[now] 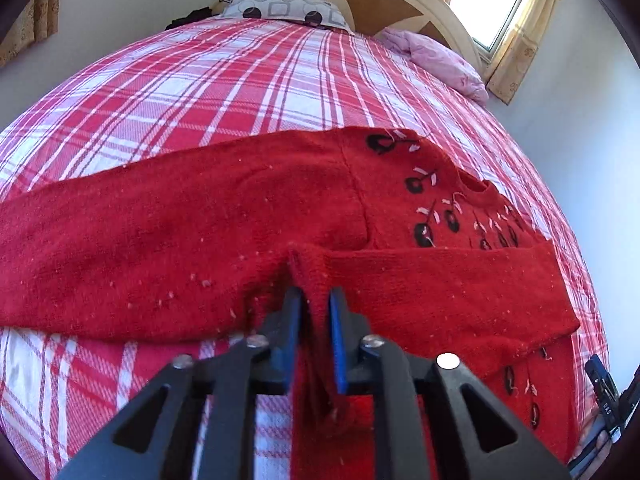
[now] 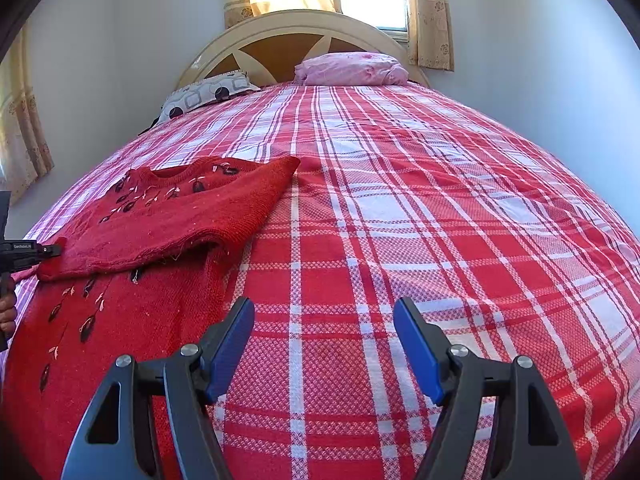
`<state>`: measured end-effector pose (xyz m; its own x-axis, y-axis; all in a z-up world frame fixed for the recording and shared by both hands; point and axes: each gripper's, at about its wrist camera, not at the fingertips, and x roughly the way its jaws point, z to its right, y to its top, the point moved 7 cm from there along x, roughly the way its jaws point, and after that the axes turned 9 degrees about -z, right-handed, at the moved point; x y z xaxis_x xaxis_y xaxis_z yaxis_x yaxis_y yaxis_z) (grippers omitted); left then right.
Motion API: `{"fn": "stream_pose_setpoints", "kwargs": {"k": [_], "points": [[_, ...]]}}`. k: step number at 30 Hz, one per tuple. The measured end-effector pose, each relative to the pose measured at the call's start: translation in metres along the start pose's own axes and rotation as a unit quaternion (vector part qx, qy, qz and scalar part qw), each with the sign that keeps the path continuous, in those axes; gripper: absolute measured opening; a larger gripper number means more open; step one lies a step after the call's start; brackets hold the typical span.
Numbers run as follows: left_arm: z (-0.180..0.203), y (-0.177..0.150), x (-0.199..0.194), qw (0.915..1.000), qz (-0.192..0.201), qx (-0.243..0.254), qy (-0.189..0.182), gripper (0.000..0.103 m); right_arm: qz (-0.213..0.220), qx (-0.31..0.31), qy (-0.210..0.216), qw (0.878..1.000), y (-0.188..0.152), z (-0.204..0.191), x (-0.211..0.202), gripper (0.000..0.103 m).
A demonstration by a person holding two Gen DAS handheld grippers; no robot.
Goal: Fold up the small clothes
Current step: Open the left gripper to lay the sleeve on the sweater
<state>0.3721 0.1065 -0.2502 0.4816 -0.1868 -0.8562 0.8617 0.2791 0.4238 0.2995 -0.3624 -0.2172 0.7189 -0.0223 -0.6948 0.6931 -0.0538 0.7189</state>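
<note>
Left tool (image 1: 315, 300) clamped on red sweater (image 1: 180, 232), right tool (image 2: 324, 320) beside it

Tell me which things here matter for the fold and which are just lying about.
Job:
red sweater
left hand-held gripper, shut on the sweater's fabric
right hand-held gripper, open above the plaid bedspread

Lying about:
patterned pillow
pink bundle

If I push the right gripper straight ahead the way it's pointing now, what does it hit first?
Only the plaid bedspread: the open right gripper points up the bed, with the red sweater off to its left. Far ahead lies the pink bundle; depth is unclear.
</note>
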Motion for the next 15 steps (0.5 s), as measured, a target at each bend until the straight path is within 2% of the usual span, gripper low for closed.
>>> {"fn": "stream_pose_setpoints", "kwargs": {"k": [1, 4, 6, 9, 10, 13, 15], "points": [[0.001, -0.002, -0.002, 1.0, 0.0, 0.003, 0.003, 0.042, -0.001, -0.001, 0.0, 1.0, 0.0, 0.0, 0.0, 0.073], [0.004, -0.009, -0.016, 0.9993, 0.019, 0.021, 0.022, 0.065, 0.001, -0.001, -0.001, 1.0, 0.0, -0.001, 0.0, 0.073], [0.01, -0.017, -0.021, 0.997, 0.033, 0.055, 0.043, 0.068, 0.008, -0.001, -0.004, 1.0, 0.001, -0.001, -0.004, 0.073], [0.01, -0.027, -0.012, 0.9893, 0.014, 0.097, 0.109, 0.068, 0.027, -0.015, -0.004, 1.0, 0.007, -0.008, -0.016, 0.073], [0.007, -0.029, -0.008, 0.988, 0.01, 0.099, 0.118, 0.07, 0.029, -0.021, 0.0, 0.999, 0.01, -0.012, -0.018, 0.073], [-0.001, -0.029, -0.007, 0.9907, 0.014, 0.083, 0.107, 0.077, 0.045, -0.063, 0.018, 0.997, 0.028, -0.04, -0.023, 0.073], [-0.005, -0.03, -0.006, 0.9921, 0.014, 0.073, 0.101, 0.078, 0.049, -0.091, 0.037, 0.994, 0.04, -0.062, -0.024, 0.073]]}}
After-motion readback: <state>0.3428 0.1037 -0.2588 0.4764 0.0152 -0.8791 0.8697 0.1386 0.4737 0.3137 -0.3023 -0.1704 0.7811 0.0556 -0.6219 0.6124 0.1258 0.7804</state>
